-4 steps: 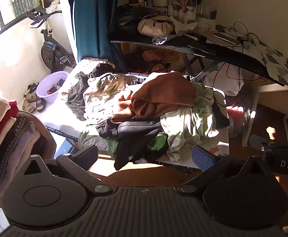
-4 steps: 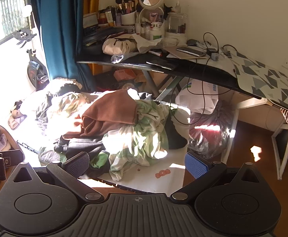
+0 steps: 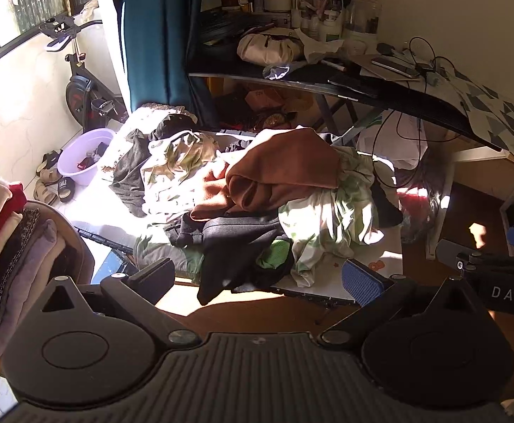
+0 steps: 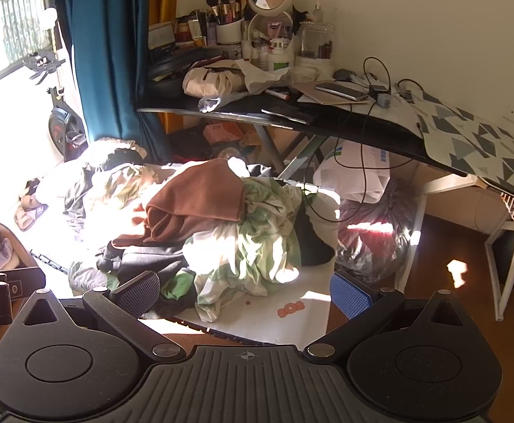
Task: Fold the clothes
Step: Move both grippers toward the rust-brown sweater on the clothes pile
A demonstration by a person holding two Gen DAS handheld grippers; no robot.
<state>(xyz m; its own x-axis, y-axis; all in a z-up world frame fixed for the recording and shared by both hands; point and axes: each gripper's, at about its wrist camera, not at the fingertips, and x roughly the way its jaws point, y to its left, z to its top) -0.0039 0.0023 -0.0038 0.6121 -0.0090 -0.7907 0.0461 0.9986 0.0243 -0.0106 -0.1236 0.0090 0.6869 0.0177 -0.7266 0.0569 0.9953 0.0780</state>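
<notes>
Clothes: a heaped pile of crumpled garments [image 3: 257, 204] sprawls on the low white mat [image 4: 292, 320], rust-brown fleece top [image 3: 285, 172] on the crest.
Left gripper [image 3: 257, 278]: jaws spread wide, empty, hanging just short of the pile's dark near edge.
Right gripper [image 4: 244, 292]: fingers apart, nothing held, pile straight ahead.

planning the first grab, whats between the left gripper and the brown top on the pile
In the left wrist view, a black garment and a bit of green cloth lie between the open left gripper and the brown top.
</notes>
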